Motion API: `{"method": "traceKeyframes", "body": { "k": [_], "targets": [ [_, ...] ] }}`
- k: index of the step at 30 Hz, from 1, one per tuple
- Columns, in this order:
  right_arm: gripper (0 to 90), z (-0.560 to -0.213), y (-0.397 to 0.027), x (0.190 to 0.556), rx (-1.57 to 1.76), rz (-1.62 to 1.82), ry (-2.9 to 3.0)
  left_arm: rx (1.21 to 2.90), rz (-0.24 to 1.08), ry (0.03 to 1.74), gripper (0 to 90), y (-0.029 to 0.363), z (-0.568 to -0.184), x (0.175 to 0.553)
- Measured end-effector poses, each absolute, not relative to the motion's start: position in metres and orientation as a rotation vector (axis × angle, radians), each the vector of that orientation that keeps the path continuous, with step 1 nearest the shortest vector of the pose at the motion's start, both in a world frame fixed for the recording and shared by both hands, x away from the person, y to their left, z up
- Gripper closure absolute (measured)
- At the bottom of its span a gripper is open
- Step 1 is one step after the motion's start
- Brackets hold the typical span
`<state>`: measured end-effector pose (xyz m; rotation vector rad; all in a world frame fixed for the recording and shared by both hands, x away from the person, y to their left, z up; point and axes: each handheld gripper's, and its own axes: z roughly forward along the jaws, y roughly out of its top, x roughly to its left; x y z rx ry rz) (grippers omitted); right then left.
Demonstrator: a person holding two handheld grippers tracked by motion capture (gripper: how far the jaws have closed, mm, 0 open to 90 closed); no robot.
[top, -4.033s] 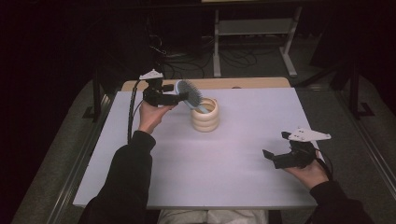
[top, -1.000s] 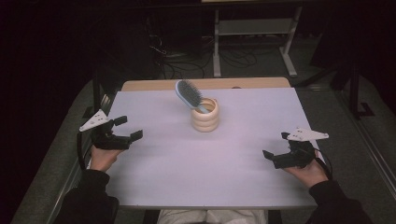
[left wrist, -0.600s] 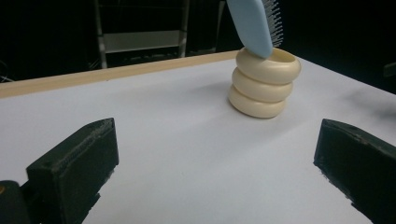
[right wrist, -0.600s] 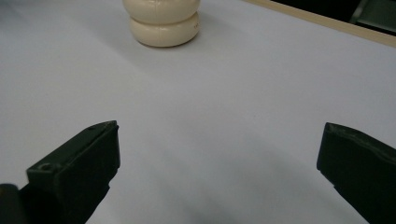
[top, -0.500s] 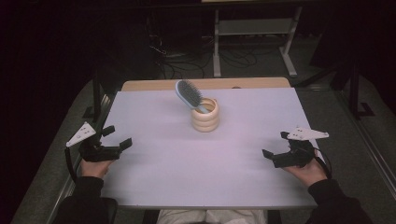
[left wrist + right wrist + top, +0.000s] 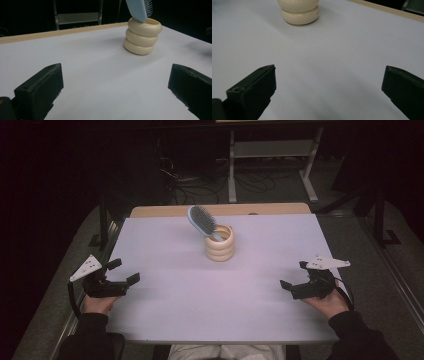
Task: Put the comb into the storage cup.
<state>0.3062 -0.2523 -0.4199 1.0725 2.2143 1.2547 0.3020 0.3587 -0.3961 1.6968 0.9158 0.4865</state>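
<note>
High view: white table point(image 6: 215, 310) with a tan strip along its far edge; cream ribbed holder point(image 6: 219, 242), built like three stacked rings, stands upright at centre-far. Pale blue brush point(image 6: 202, 221) sits in the holder, handle down, bristled head tilted up and to the left above the rim. Left gripper point(image 6: 124, 272) at the near-left table edge, held in a hand, jaws spread wide with nothing between them, well apart from the holder. Right gripper point(image 6: 293, 275) at the near-right, likewise held, jaws wide and empty, well apart from the holder. Dark sleeves enter from the bottom. Left gripper view: two black jaws low at either side, far apart, bare table between; holder point(image 6: 142, 36) ahead and to the right, brush point(image 6: 139, 8) rising from it, its top cut off by the frame. Right gripper view: jaws again wide apart over bare table; lower rings of the holder point(image 6: 299, 12) at the top left, its upper part out of frame; tan strip point(image 6: 387, 9) seemingly the far edge.
</note>
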Motion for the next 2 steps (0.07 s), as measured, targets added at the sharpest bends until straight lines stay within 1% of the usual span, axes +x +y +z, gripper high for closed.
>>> {"method": "traceKeyframes", "body": {
  "k": [2],
  "targets": [
    [0.0,-0.4199,-0.2522,0.3062,1.073,1.253,2.214,1.702,0.484,0.914,0.0,0.3588,-0.3963,0.3026]
  ]
}}
